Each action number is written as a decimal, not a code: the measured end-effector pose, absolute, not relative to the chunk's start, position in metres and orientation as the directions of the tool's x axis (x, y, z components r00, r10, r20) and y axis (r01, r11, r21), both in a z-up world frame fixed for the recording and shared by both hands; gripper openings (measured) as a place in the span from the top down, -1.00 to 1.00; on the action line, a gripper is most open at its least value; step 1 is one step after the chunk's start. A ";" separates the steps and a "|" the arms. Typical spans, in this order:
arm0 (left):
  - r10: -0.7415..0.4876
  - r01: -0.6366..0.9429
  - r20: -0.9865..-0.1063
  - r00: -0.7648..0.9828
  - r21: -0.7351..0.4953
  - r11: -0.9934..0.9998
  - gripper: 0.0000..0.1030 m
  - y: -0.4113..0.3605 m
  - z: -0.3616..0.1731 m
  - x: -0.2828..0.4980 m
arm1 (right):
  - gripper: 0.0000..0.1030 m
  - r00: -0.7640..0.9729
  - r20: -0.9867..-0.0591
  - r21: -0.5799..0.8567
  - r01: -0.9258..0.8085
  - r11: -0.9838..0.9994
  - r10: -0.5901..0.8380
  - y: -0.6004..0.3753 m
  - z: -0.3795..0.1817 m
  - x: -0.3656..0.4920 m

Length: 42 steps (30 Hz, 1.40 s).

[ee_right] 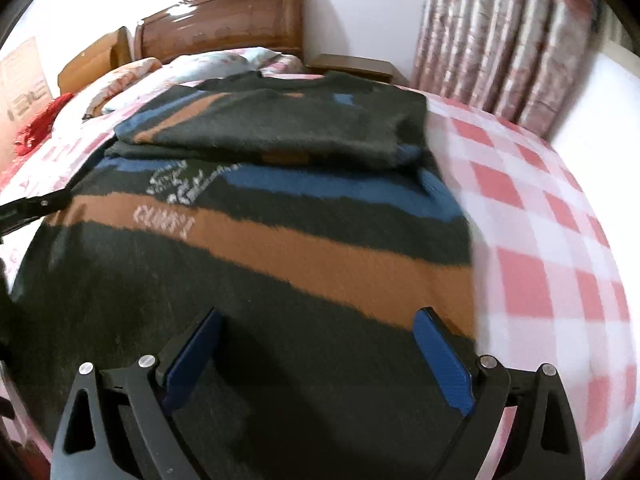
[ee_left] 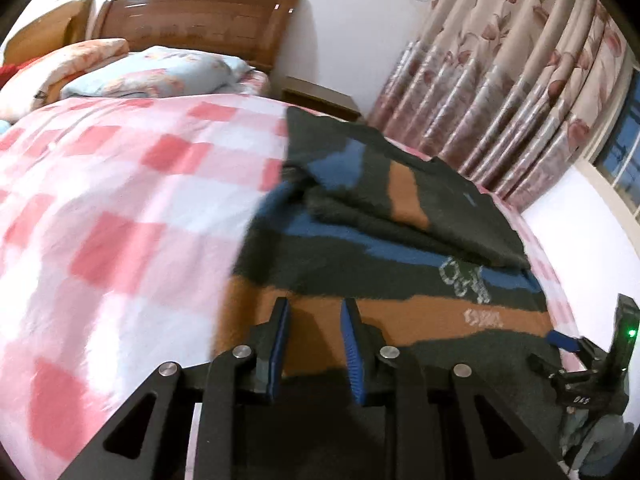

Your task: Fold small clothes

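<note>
A dark grey sweater with blue and orange stripes and white lettering lies on the pink checked bed cover. Its far part is folded over toward me. My left gripper is open with a narrow gap, empty, just above the sweater's near left hem. My right gripper is wide open and empty above the sweater at its near right hem. The right gripper also shows in the left wrist view at the sweater's right edge. The left gripper's tip shows at the left edge of the right wrist view.
Pillows and a wooden headboard are at the far end of the bed. A bedside table and floral curtains stand beyond the bed. A red cloth lies far left.
</note>
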State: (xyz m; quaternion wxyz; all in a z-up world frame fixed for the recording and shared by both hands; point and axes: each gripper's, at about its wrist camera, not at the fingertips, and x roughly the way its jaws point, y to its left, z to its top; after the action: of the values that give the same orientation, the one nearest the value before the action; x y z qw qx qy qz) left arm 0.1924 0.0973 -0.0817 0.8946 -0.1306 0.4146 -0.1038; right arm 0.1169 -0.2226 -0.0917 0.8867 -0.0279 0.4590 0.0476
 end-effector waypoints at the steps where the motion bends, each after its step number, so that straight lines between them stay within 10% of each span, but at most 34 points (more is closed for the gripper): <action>1: -0.260 0.072 -0.723 0.640 -0.281 0.957 0.50 0.095 -0.081 0.189 | -1.00 0.573 -0.818 -0.009 -0.080 0.997 0.039 -0.222 -0.090 0.115; 11: -0.307 0.258 -0.738 0.601 -0.185 0.948 0.48 0.013 -0.072 0.174 | -1.00 0.596 -0.791 -0.061 -0.299 0.952 0.137 -0.136 -0.091 0.112; 25: -0.215 0.134 -0.758 0.616 -0.168 0.977 0.54 0.079 -0.076 0.135 | -1.00 0.545 -0.836 -0.024 -0.162 0.986 0.069 -0.229 -0.085 0.071; 42: -0.353 0.335 -0.711 0.608 -0.173 0.926 0.56 0.087 -0.088 0.072 | -1.00 0.524 -0.820 0.009 -0.389 0.921 0.230 -0.220 -0.091 0.010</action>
State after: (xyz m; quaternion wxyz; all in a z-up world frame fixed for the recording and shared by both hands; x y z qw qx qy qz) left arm 0.0717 0.0872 -0.0877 0.8967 -0.0113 0.3988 -0.1919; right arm 0.0105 -0.2196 -0.0909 0.8685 -0.0878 0.4542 0.1781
